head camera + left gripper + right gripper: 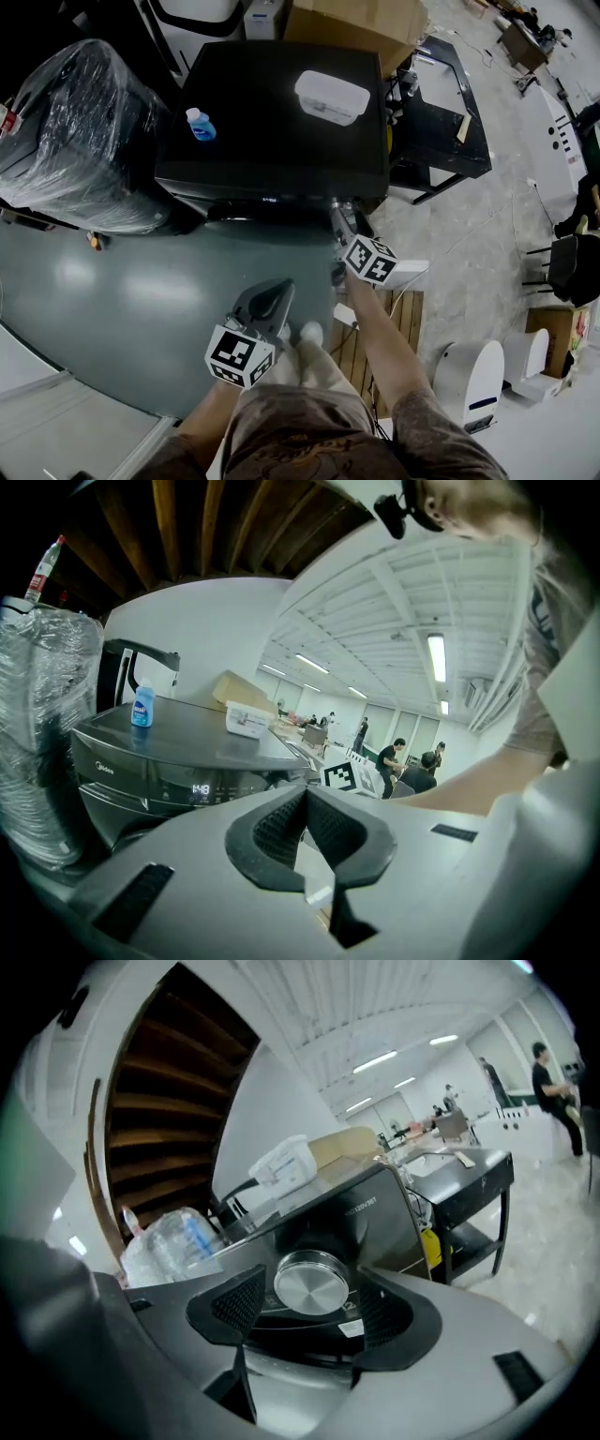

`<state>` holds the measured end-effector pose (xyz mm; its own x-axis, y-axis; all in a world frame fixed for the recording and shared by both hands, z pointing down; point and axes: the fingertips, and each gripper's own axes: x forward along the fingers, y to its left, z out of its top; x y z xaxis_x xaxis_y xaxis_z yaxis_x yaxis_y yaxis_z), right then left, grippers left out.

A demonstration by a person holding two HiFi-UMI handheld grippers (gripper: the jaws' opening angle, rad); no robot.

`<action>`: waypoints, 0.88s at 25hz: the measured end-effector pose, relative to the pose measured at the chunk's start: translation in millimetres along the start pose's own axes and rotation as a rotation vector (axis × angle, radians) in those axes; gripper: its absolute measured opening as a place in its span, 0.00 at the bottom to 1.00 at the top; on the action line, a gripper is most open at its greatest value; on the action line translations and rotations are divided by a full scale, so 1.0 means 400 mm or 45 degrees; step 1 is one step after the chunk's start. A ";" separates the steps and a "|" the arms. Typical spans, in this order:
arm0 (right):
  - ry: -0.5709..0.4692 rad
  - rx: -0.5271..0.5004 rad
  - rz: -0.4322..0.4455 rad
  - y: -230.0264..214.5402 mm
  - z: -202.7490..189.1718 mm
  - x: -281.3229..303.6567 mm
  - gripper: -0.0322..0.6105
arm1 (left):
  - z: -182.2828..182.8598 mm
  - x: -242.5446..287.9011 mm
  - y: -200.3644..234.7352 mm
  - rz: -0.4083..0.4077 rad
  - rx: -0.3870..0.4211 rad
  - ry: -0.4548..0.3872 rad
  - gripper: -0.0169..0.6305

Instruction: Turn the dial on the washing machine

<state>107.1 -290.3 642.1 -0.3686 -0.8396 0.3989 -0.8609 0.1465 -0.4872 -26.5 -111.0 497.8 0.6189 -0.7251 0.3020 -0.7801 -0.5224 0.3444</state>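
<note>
**Head view and both gripper views: my right tongs spread at the washer's dial**

The black washing machine (pixel 272 122) stands in front of me, top panel facing up. At its left side sits a big bundle wrapped in clear plastic (pixel 75 131). A black table (pixel 450 122) stands just off its right side. A cardboard box (pixel 356 23) is behind its back right corner.

On the machine's top, toward the right rear, lies a white lidded container (pixel 331 97). A small blue bottle (pixel 200 125) stands on the top too, near the left edge.

My right gripper (pixel 339 211) is up at the machine's front edge, right of centre. My left gripper (pixel 272 300) is held back from the machine, low and in front of it, close to my body.

Right gripper view: the jaws stand wide apart. The round brushed-metal dial (pixel 311 1285) on the machine's slanted front panel shows between them. Neither pad presses on it, so the right gripper (pixel 312 1307) grips nothing.

Left gripper view: the ribbed pads meet at their tips with nothing between them, so the left gripper (pixel 305 794) is closed and empty. Beyond them the machine's front shows a small lit display (pixel 201 788).
</note>
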 end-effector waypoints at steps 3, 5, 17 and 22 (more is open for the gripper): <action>0.046 -0.222 -0.099 0.002 -0.005 0.002 0.47 | -0.004 -0.001 0.002 0.004 0.000 0.006 0.01; 0.072 -0.330 -0.136 0.010 -0.008 0.006 0.47 | -0.005 -0.002 0.004 0.007 -0.001 0.008 0.01; 0.156 -0.325 -0.231 0.001 -0.031 0.027 0.46 | -0.015 -0.013 0.015 0.021 -0.013 0.019 0.01; 0.126 -0.187 -0.193 -0.004 -0.032 0.025 0.46 | -0.014 -0.011 0.014 0.019 -0.012 0.019 0.01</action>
<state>100.2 -292.1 656.6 -0.2573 -0.8036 0.5367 -0.9483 0.1031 -0.3003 -33.2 -108.3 503.5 0.6089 -0.7258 0.3201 -0.7881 -0.5074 0.3485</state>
